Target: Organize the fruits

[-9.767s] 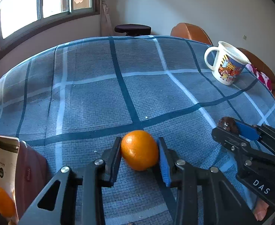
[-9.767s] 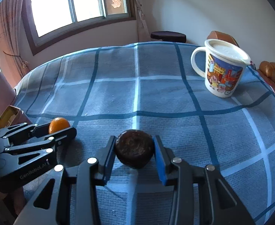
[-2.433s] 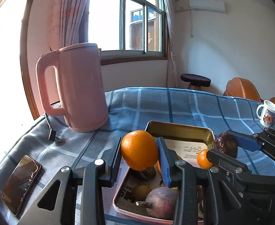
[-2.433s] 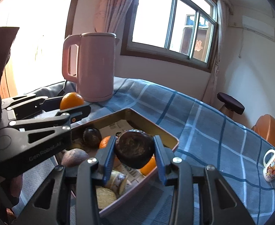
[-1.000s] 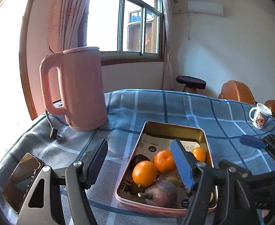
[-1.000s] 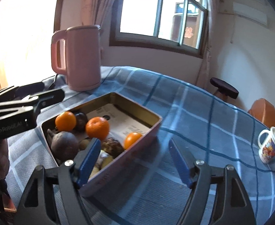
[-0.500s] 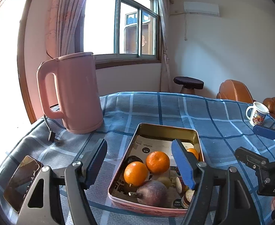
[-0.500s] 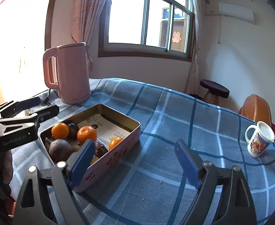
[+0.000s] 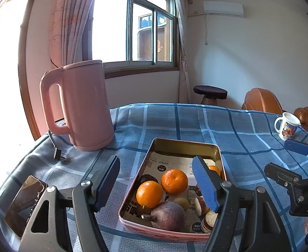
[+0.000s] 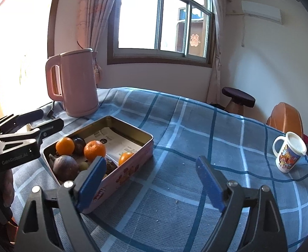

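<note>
A pink metal tin (image 9: pixel 185 142) on the blue checked tablecloth holds two oranges (image 9: pixel 149 194), a smaller orange (image 9: pixel 215 169), a purple round fruit (image 9: pixel 168 215) and several smaller items. My left gripper (image 9: pixel 156 161) stands open just short of the tin's near end, nothing between its fingers. In the right wrist view the tin (image 10: pixel 133 130) sits to the left. There my right gripper (image 10: pixel 150 163) is open wide and empty over bare cloth beside the tin's corner. A dark brown fruit (image 10: pixel 110 166) shows behind its left finger. The left gripper (image 10: pixel 46 119) reaches in from the left.
A pink kettle (image 9: pixel 80 105) stands at the back left, its plug (image 9: pixel 58 155) on the cloth. A phone (image 9: pixel 24 201) lies near the front left edge. A cartoon mug (image 10: pixel 288 154) sits at the far right. A stool and orange chairs stand beyond the table.
Both grippers let go of their fruit, the orange and the dark fruit, which now lie in the tin. Both have drawn back from the tin, and the right jaws have spread wider.
</note>
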{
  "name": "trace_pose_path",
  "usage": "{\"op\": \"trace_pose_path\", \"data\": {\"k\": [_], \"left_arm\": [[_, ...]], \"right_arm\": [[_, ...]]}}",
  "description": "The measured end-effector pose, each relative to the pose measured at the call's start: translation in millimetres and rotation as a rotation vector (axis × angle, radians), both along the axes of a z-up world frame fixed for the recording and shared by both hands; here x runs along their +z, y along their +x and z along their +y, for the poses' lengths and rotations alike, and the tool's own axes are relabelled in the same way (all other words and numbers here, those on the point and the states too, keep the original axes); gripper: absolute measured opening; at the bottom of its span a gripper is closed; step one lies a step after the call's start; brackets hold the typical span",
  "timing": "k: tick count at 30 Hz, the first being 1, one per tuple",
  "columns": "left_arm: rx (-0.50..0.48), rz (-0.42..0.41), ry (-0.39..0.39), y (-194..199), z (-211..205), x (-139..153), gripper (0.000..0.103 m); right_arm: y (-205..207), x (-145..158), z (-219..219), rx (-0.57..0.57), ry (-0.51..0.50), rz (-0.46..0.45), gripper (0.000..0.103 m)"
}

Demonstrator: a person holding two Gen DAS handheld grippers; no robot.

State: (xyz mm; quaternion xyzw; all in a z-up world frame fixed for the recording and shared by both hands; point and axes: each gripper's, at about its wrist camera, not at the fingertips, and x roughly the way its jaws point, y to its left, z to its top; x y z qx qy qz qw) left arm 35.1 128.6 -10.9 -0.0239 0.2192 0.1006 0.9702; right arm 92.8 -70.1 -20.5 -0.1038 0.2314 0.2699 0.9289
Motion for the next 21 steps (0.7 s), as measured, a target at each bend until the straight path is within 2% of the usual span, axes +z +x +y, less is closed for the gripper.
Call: {"op": "trace_pose_path", "data": {"k": [21], "left_arm": [[-0.004,0.023,0.032,5,-10,-2,0.073]], "right_arm": [[2,-3,-10,-0.019,0.000,-0.001,0.091]]}}
